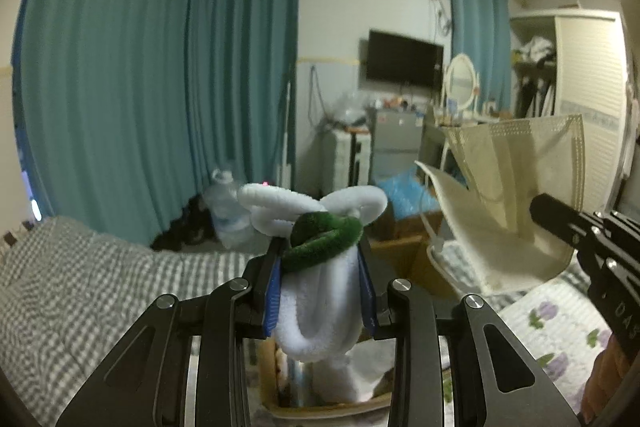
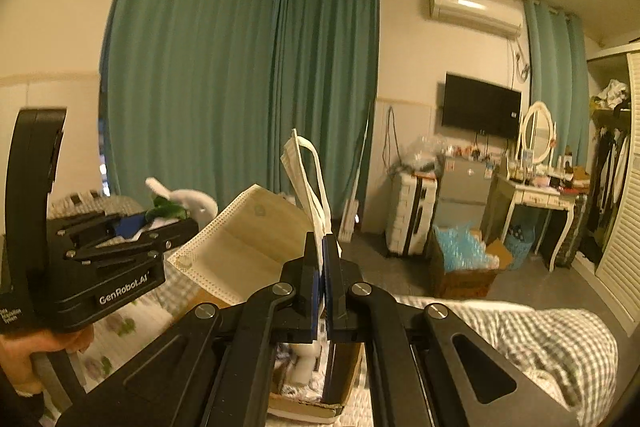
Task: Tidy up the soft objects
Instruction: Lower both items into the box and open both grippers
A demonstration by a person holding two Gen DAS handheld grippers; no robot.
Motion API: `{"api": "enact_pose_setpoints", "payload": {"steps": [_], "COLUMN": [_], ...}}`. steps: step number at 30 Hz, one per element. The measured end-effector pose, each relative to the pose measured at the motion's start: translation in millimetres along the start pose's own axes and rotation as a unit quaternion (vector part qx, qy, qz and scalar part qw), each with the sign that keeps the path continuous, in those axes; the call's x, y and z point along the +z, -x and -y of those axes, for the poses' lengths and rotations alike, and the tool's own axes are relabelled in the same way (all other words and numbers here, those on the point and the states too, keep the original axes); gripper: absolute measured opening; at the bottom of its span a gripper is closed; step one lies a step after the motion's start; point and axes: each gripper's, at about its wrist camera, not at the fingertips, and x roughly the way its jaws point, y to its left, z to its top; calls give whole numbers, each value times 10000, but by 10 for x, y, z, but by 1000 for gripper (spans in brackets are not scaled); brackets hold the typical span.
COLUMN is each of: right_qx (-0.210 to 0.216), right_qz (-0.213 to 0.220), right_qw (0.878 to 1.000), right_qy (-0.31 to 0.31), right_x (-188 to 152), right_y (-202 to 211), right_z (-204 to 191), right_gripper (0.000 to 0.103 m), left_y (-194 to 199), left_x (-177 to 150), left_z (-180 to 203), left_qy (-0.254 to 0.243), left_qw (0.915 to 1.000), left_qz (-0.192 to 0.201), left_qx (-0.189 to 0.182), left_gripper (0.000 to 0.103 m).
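Above the bed (image 1: 80, 267), the carry step: left gripper (image 1: 320, 267) clamps fuzzy hair ties (image 1: 316, 223), right gripper (image 2: 323, 267) pinches a face mask (image 2: 240, 243) — next, lower both into the cardboard box (image 2: 312, 405).

Teal curtains (image 2: 248, 99) are hanging across the far corner. An air conditioner (image 2: 474, 11) is sitting high on the wall above a dark television (image 2: 480, 105). An oval mirror (image 2: 535, 132) is standing on a white dressing table (image 2: 536, 193), cluttered. A cardboard box (image 2: 464, 267) of blue items is resting on the floor beside a white suitcase (image 2: 410, 213). A grey checked blanket (image 1: 80, 283) is covering the bed. A large water bottle (image 1: 228, 207) is standing by the curtains.
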Motion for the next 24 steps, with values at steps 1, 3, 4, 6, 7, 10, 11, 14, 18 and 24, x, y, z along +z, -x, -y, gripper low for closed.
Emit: {"api": "enact_pose_setpoints", "payload": {"steps": [1, 3, 4, 6, 7, 10, 11, 14, 18, 24], "right_qx": [2, 7, 11, -8, -11, -18, 1, -3, -34, -41], "right_qz": [-98, -339, -406, -568, -669, -878, -970, -1238, -1501, -1538], "right_qw": [10000, 9994, 9992, 9984, 9977, 9961, 9953, 9922, 9885, 9881], "right_qy": [11, 49, 56, 67, 55, 45, 49, 121, 156, 64], "right_x": [-70, -220, -265, -376, -443, -587, -634, -761, -878, -881], "right_y": [-95, -296, -355, -526, -618, -774, -834, -997, -1122, -1159], "right_z": [6, 21, 31, 65, 78, 98, 101, 90, 85, 128], "right_gripper": [1, 2, 2, 2, 2, 1, 2, 2, 2, 2], "left_y": [-71, -208, -287, -403, -470, -643, -689, -828, -1032, -1077], "left_x": [-50, -135, -188, -263, -277, -398, -452, -581, -778, -864], "left_z": [-4, -18, -20, -26, -11, 3, 7, 41, 126, 212], "left_qy": [0, 21, 20, -1, -16, -12, 10, -79, -172, -370], "left_qw": [10000, 9997, 9994, 9987, 9983, 9965, 9957, 9923, 9838, 9812], "left_qz": [-88, -250, -348, -506, -570, -825, -924, -1227, -1779, -1868], "left_qx": [16, 39, 52, 67, 87, 124, 110, 133, 171, 325], "left_gripper": [31, 31, 31, 31, 31, 31, 31, 32, 36, 38]}}
